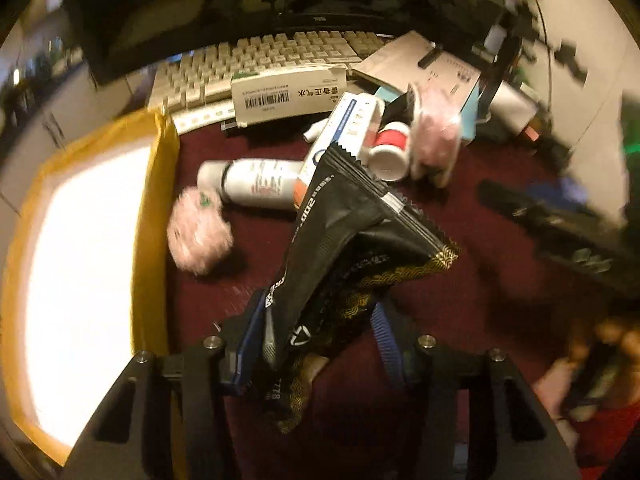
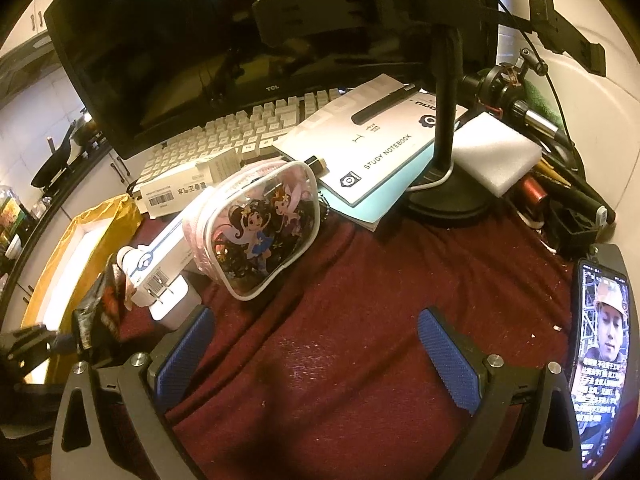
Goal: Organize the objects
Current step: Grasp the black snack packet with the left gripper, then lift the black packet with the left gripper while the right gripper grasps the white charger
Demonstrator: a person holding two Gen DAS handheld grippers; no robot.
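Left wrist view shows the left gripper (image 1: 320, 344) clamped on a black sachet (image 1: 352, 248) with gold patterning; its blue pads press the lower part of the packet, whose serrated top edge rises up and away over the dark red cloth (image 1: 460, 320) covering the desk. Just to the left stands a yellow-lined box (image 1: 152, 240) with a bright white interior. Beyond the sachet lie a pink fluffy ball (image 1: 199, 232), a white bottle (image 1: 256, 182) on its side, a blue-and-white carton (image 1: 344, 128) propped across it, a small red-and-white jar (image 1: 390, 152) and, behind them, a long white box with a barcode (image 1: 288, 94) resting against a pale keyboard (image 1: 260, 60). Right wrist view shows the right gripper (image 2: 316, 356) with its blue pads spread wide apart and nothing between them, only the red cloth beneath. Ahead of it a clear pink pouch printed with cartoon girls (image 2: 260, 232) leans on the blue-and-white carton, near a study notebook (image 2: 376, 148), a white foam block (image 2: 496, 152), a black stand (image 2: 444, 120) and a dark monitor (image 2: 200, 40). A phone (image 2: 600, 360) with a lit screen sits at the right edge. At the far left of this view the sachet appears again, beside the yellow-lined box.
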